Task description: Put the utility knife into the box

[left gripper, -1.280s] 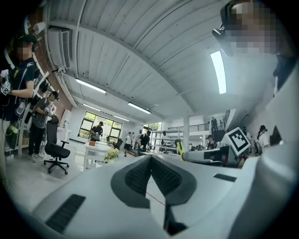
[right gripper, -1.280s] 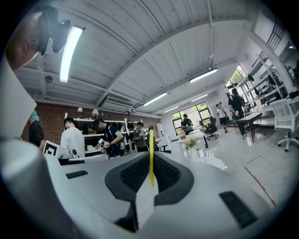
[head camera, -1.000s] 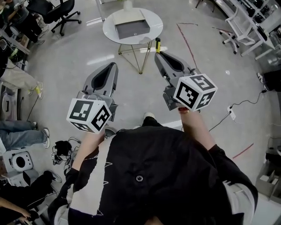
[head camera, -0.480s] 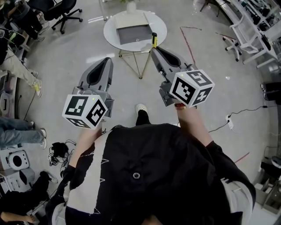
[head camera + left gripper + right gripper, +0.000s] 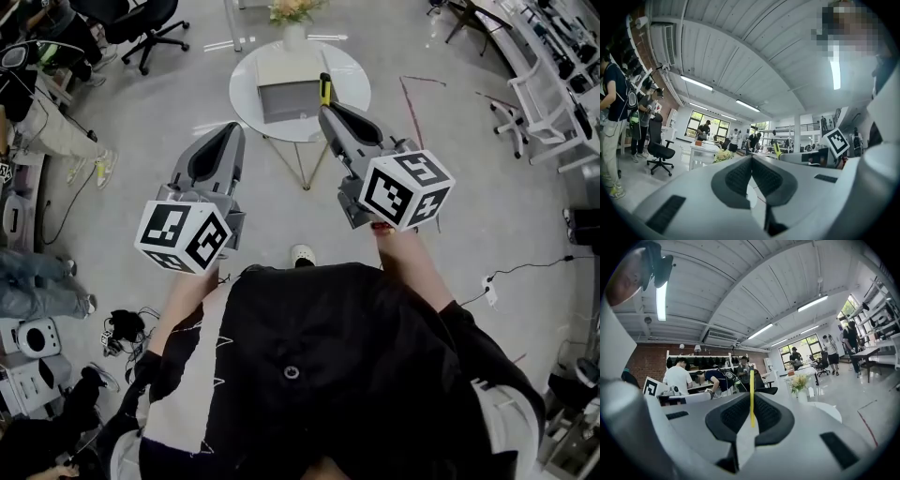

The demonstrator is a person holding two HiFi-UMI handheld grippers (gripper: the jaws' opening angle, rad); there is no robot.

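A yellow and black utility knife (image 5: 324, 90) sticks out of my right gripper (image 5: 328, 114), which is shut on it; in the right gripper view the knife (image 5: 751, 394) shows as a thin yellow strip between the pads. In the head view its tip overlaps the near edge of a round white table (image 5: 246, 89). An open grey box (image 5: 289, 98) lies on that table, just left of the knife. My left gripper (image 5: 230, 131) is held out over the floor, left of the table. It is shut with nothing in it, and its pads (image 5: 740, 176) meet.
A vase of flowers (image 5: 294, 19) stands at the table's far side. Office chairs (image 5: 141, 23) and people (image 5: 47, 122) are at the left. White racks (image 5: 553, 84) stand at the right. Cables (image 5: 127, 328) and a red tape line (image 5: 412, 108) lie on the floor.
The table and box have come nearer and lower in the head view as the person walks toward them. Both grippers keep their pose, the knife still held.
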